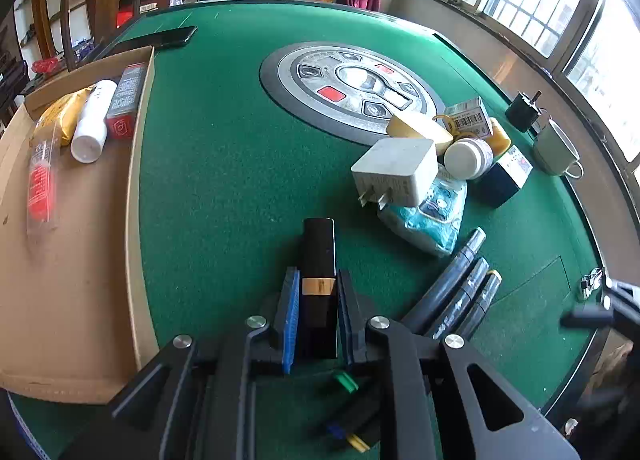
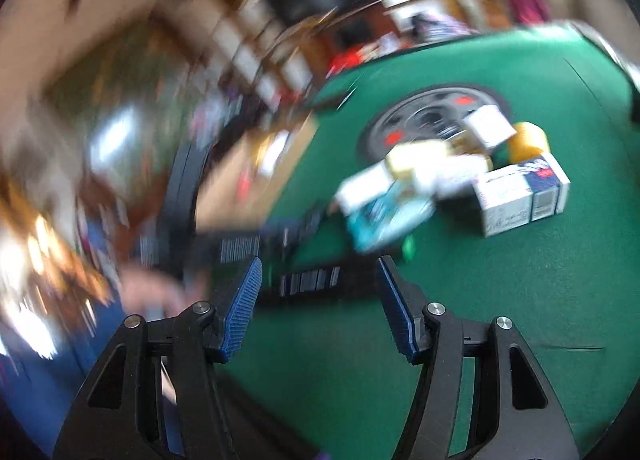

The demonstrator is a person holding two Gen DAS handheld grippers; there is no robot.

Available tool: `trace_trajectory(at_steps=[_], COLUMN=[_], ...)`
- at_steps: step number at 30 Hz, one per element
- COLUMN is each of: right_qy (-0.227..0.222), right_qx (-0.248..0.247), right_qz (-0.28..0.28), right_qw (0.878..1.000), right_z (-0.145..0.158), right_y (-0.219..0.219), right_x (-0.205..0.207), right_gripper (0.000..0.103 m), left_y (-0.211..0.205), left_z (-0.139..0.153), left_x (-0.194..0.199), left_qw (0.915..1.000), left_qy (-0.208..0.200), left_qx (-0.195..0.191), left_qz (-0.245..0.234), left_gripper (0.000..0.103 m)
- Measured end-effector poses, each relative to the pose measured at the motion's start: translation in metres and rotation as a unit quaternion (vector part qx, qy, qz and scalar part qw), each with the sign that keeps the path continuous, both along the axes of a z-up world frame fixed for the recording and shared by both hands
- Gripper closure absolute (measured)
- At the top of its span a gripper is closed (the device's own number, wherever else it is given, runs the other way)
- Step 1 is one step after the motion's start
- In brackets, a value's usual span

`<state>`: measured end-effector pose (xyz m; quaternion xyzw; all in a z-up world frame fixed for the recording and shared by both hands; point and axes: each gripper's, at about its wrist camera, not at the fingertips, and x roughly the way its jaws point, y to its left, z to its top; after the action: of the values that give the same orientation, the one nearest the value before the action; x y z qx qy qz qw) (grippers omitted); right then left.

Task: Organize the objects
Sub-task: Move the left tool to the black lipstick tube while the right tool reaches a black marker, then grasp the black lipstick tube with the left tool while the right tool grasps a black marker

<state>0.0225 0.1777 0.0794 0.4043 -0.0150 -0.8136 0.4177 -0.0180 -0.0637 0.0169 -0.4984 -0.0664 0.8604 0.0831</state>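
My left gripper (image 1: 318, 280) is shut on a black lipstick tube with a gold band (image 1: 319, 260), its blue pads pressed on both sides near the band. The tube lies lengthwise on the green felt table (image 1: 224, 164). Left of it sits an open cardboard box (image 1: 72, 260) holding a white bottle (image 1: 93, 122), a red carton (image 1: 125, 102), a yellow packet and a clear red-labelled tube. The right wrist view is heavily blurred. In it my right gripper (image 2: 318, 284) stands open above the felt with nothing between its fingers.
A pile lies right of the table's round centre panel (image 1: 352, 88): a white plug adapter (image 1: 396, 174), a teal tissue pack (image 1: 430, 220), a white jar, small boxes and yellow items. Three dark markers (image 1: 460, 292) lie near the gripper. A green mug (image 1: 556, 148) stands by the right rim.
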Motion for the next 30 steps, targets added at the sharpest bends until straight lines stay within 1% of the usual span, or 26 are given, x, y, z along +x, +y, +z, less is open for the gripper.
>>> trace_trajectory(at_steps=[1, 2, 4, 6, 8, 11, 12, 14, 16, 17, 18, 19, 20, 21, 22, 23, 24, 26, 28, 30], right_qy=[0.006, 0.009, 0.014, 0.014, 0.015, 0.010, 0.015, 0.020, 0.018, 0.018, 0.017, 0.023, 0.030, 0.041, 0.055, 0.065, 0.071, 0.080, 0.066, 0.051], right_qx=[0.030, 0.062, 0.090, 0.121, 0.151, 0.177, 0.195, 0.227, 0.241, 0.241, 0.238, 0.238, 0.245, 0.265, 0.283, 0.279, 0.292, 0.298, 0.277, 0.259], right_qz=[0.029, 0.067, 0.113, 0.162, 0.200, 0.232, 0.238, 0.239, 0.243, 0.242, 0.241, 0.235, 0.224, 0.209, 0.194, 0.178, 0.155, 0.114, 0.085, 0.065], right_qw=[0.999, 0.996, 0.989, 0.979, 0.968, 0.956, 0.952, 0.944, 0.939, 0.940, 0.941, 0.942, 0.943, 0.940, 0.938, 0.942, 0.941, 0.944, 0.955, 0.962], right_z=[-0.002, -0.004, -0.007, -0.009, -0.011, -0.017, -0.020, -0.029, -0.035, -0.037, -0.037, -0.036, -0.036, -0.039, -0.043, -0.041, -0.042, -0.042, -0.042, -0.043], right_y=[-0.008, -0.017, -0.027, -0.036, -0.047, -0.058, -0.064, -0.073, -0.078, -0.078, -0.078, -0.078, -0.078, -0.078, -0.078, -0.075, -0.073, -0.067, -0.057, -0.048], right_x=[0.010, 0.022, 0.035, 0.046, 0.055, 0.061, 0.062, 0.062, 0.056, 0.054, 0.051, 0.049, 0.046, 0.044, 0.041, 0.037, 0.033, 0.025, 0.018, 0.015], right_gripper=[0.044, 0.044, 0.044, 0.044, 0.044, 0.044, 0.044, 0.045, 0.049, 0.049, 0.052, 0.057, 0.061, 0.070, 0.072, 0.074, 0.080, 0.084, 0.083, 0.083], left_y=[0.000, 0.000, 0.000, 0.002, 0.002, 0.003, 0.003, 0.002, 0.002, 0.002, 0.002, 0.002, 0.003, 0.002, 0.003, 0.003, 0.003, 0.005, 0.007, 0.009], left_z=[0.000, -0.001, -0.001, -0.001, -0.001, -0.001, -0.001, -0.001, -0.002, -0.002, -0.002, -0.002, -0.002, -0.002, -0.002, -0.002, -0.001, -0.001, -0.001, -0.002], left_x=[0.001, 0.001, 0.000, 0.001, 0.002, 0.002, 0.002, 0.003, 0.003, 0.003, 0.003, 0.003, 0.003, 0.003, 0.003, 0.004, 0.004, 0.004, 0.004, 0.004], left_qw=[1.0000, 1.0000, 1.0000, 1.0000, 1.0000, 1.0000, 1.0000, 1.0000, 1.0000, 1.0000, 1.0000, 0.9999, 0.9999, 0.9999, 0.9999, 0.9999, 0.9999, 0.9998, 0.9997, 0.9994], left_qy=[0.000, 0.001, 0.003, 0.004, 0.005, 0.005, 0.005, 0.006, 0.008, 0.008, 0.009, 0.010, 0.010, 0.010, 0.011, 0.011, 0.012, 0.015, 0.018, 0.021], left_qx=[0.002, 0.004, 0.003, 0.000, -0.001, 0.000, -0.001, 0.000, 0.000, -0.001, -0.001, -0.002, -0.003, -0.003, -0.003, -0.004, -0.005, -0.011, -0.018, -0.027], left_qz=[0.001, 0.002, 0.003, 0.003, 0.003, 0.002, 0.002, 0.001, 0.000, 0.000, -0.001, -0.002, -0.002, -0.002, -0.002, -0.002, -0.002, -0.003, -0.005, -0.007], left_gripper=[0.087, 0.087, 0.087, 0.087, 0.087, 0.087, 0.087, 0.086, 0.086, 0.086, 0.086, 0.086, 0.086, 0.086, 0.086, 0.086, 0.086, 0.085, 0.085, 0.085])
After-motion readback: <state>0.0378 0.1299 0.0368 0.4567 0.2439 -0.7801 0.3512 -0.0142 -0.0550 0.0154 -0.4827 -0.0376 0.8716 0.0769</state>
